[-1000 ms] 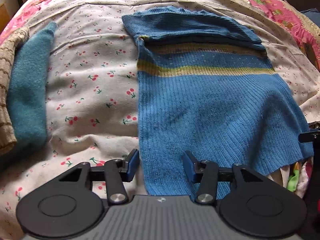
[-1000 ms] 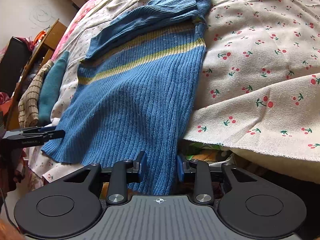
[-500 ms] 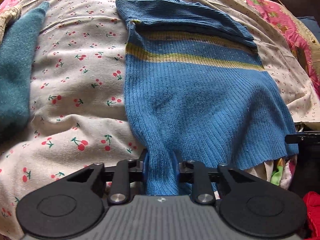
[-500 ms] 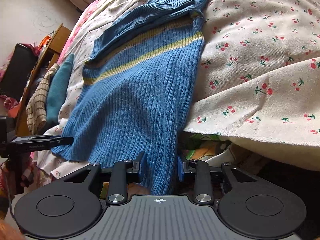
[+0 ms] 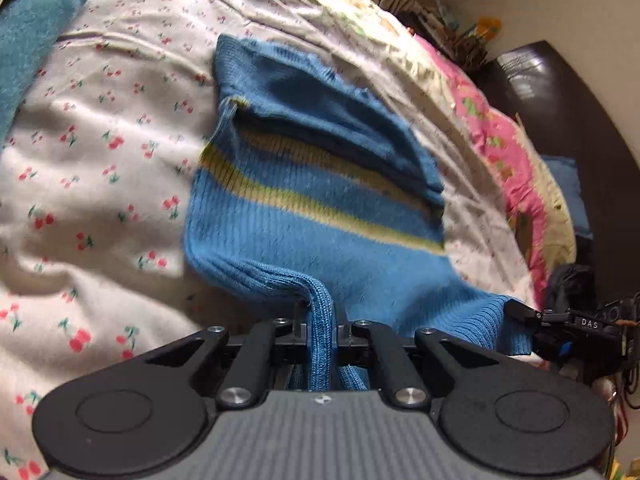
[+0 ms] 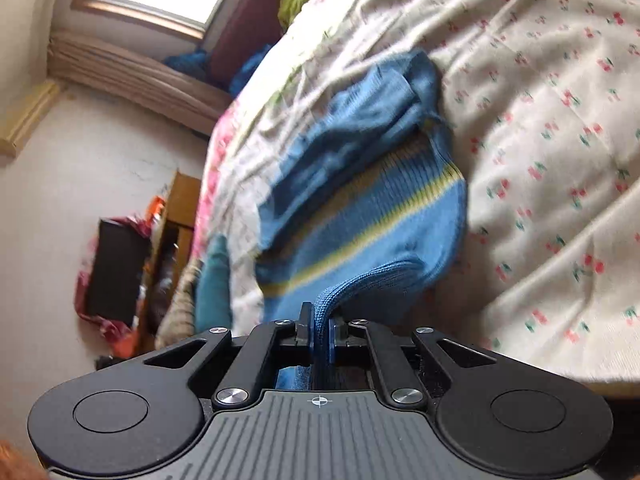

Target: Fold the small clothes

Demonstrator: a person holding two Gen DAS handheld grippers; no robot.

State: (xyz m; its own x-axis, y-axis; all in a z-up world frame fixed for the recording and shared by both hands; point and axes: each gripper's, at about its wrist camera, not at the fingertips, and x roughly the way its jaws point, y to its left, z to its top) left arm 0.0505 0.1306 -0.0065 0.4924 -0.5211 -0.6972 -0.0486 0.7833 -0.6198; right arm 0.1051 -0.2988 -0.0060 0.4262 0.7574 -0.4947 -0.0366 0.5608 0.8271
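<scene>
Blue striped knit sweater: hem corners clamped in left gripper and right gripper, jaws just closed; body extends toward 12 o'clock on bed; both grippers angled downward.

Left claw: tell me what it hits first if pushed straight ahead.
The left claw, shut on the blue ribbed knit sweater, would likely run into that sweater's bunched body first, then the cherry-print sheet; depth is unclear.

The sweater lies on the bedsheet, with a folded garment lying well to its left.
</scene>
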